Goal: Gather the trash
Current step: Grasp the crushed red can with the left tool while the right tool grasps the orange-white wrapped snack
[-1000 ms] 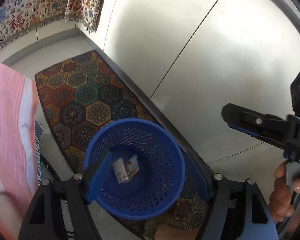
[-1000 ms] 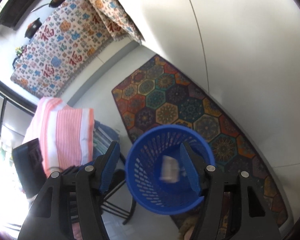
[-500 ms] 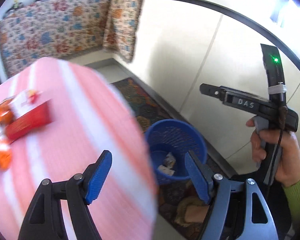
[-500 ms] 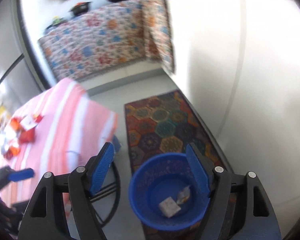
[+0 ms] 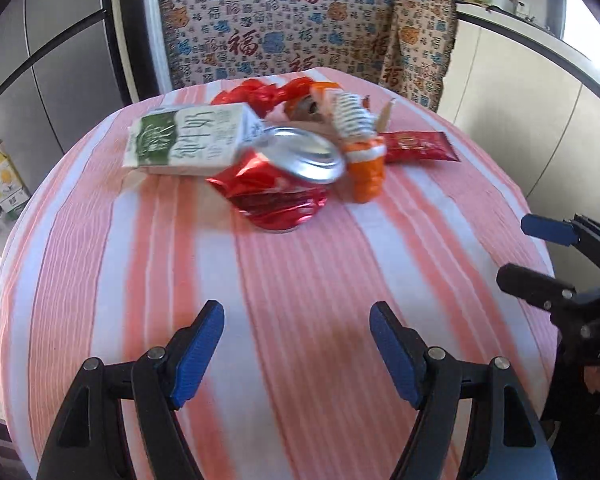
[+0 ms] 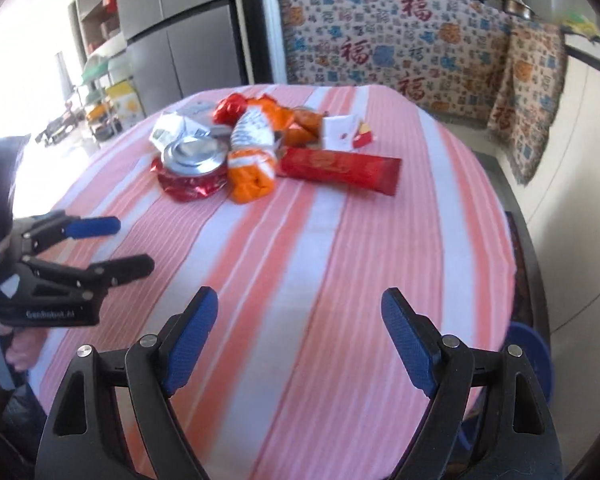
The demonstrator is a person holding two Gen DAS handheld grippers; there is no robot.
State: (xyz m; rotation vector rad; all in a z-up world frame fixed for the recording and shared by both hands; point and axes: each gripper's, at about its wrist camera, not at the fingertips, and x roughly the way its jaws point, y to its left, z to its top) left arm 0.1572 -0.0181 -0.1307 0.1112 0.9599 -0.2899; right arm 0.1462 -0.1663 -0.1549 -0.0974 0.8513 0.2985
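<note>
A pile of trash lies at the far side of the round table with a pink striped cloth: a crushed red can, a green and white carton, an orange wrapper and a long red packet. The can, orange wrapper and red packet also show in the right wrist view. My left gripper is open and empty above the near cloth. My right gripper is open and empty beside it. The blue basket peeks out at the table's right edge.
A patterned cloth hangs over the counter behind the table, with pans on top. White cabinet fronts stand to the right. A grey fridge stands at the far left. A patterned rug lies on the floor on the right.
Both grippers have swung up from over the blue basket on the floor to face the tabletop and the trash pile. Both stay open and empty.
</note>
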